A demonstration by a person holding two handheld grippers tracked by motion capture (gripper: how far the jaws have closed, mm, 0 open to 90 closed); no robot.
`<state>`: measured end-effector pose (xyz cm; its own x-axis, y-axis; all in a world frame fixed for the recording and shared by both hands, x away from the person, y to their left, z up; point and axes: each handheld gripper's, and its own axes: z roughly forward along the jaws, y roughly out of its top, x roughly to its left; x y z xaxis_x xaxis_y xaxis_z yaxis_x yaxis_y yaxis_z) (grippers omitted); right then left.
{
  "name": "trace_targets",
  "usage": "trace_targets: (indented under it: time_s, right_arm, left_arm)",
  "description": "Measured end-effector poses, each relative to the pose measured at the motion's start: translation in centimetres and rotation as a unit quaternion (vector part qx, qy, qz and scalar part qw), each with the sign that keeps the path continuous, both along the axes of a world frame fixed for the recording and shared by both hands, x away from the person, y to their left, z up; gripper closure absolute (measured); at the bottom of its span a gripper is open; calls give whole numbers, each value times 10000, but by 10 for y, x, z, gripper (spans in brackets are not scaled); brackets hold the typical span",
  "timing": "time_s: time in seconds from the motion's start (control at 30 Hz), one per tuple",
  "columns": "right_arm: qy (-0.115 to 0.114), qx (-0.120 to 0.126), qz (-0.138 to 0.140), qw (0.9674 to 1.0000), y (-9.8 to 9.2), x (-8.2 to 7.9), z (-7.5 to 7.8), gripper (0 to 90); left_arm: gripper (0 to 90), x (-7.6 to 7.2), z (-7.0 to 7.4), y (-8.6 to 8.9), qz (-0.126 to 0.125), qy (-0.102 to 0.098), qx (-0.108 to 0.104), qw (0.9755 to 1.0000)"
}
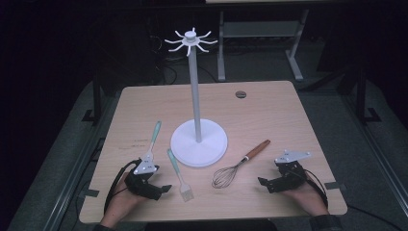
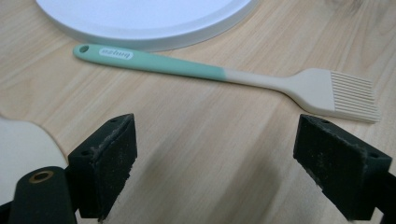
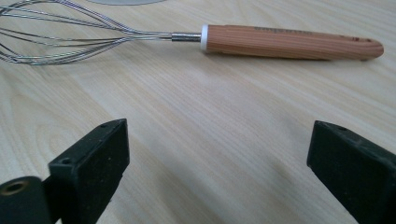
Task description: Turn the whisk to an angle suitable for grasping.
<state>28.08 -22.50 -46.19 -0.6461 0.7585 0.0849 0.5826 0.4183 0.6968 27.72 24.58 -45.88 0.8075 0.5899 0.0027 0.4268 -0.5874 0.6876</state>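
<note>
On the pale wooden tabletop (image 1: 269,110) stands a white rack (image 1: 197,96), a round flat base with a thin pole and curly hooks on top. At 7 o'clock from the base lies a brush (image 1: 179,175) with a smooth green handle and cream bristles like a comb. At 9 o'clock lies a spatula (image 1: 152,139) with a green handle too. At 5 o'clock lies a whisk (image 1: 238,166) with shiny wire loops and a brown wooden handle.

The left hand-held gripper (image 1: 161,189) rests near the brush, jaws wide apart, holding nothing. The right hand-held gripper (image 1: 265,184) rests near the whisk, jaws wide apart too, holding nothing. Its pads (image 3: 93,170) look black and rough.
</note>
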Motion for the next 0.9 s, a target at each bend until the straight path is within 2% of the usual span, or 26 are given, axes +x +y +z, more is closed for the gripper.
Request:
trace_targets:
  time_s: [0.1,0.13,0.23,0.27,0.3,0.33,0.37,0.4,0.43,0.47,0.5,0.53,0.57,0.6,0.63,0.67,0.7,0.8,0.9]
  right_arm:
    - [54,12,-12,10000,1,-1,2,92]
    - [19,-2,-11,10000,1,0,4,130]
    - [2,-23,5,10000,2,1,6,165]
    - [-8,1,42,10000,4,4,9,228]
    - [-8,1,42,10000,4,4,9,228]
    - [-22,24,4,10000,4,5,11,274]
    - [-91,96,-6,9999,6,9,16,365]
    - [-111,69,-9,9999,7,10,18,416]
    - [-111,69,-9,9999,7,10,18,416]
    - [-124,27,-28,9999,8,13,20,521]
    - [-124,27,-28,9999,8,13,20,521]
    - [-125,37,-65,9999,7,16,20,570]
    - [-58,56,-124,9999,8,18,21,615]
    - [-11,31,-142,9999,7,23,20,701]
    - [-11,31,-142,9999,7,23,20,701]
    - [40,11,-216,9998,6,28,21,787]
    - [40,11,-216,9998,6,28,21,787]
    - [100,12,-327,9994,2,39,22,900]
    - [76,30,-414,9991,-1,45,23,900]
  left_arm:
    - [132,-1,1,1,-7,-21,-18,10000]
    - [134,-2,3,2,-20,-29,-8,10000]
    - [134,-2,3,3,-27,-60,-16,10000]
    - [134,-3,4,5,1,-7,-48,10000]
    - [134,-3,4,5,1,-7,-48,10000]
    - [134,-3,5,6,-11,-42,-48,10000]
    - [138,-3,5,6,-26,-38,-57,10000]
    - [137,-3,5,7,0,-16,-61,10000]
    - [137,-3,5,8,35,-33,-36,10000]
    - [139,-4,6,8,48,-29,-50,10000]
    - [139,-4,6,9,38,-46,-118,9999]
    - [141,-5,6,9,53,-38,-137,9999]
    - [141,-4,6,10,41,-44,-98,9999]
    - [142,-5,6,10,49,-40,-89,9999]
    - [142,-5,7,10,58,-34,-116,9999]
    - [146,-5,6,10,78,-44,-168,9998]
    - [146,-5,7,10,76,-55,-147,9998]
    - [146,-6,7,10,76,-42,-194,9998]
    - [146,-5,7,10,80,-33,-183,9998]
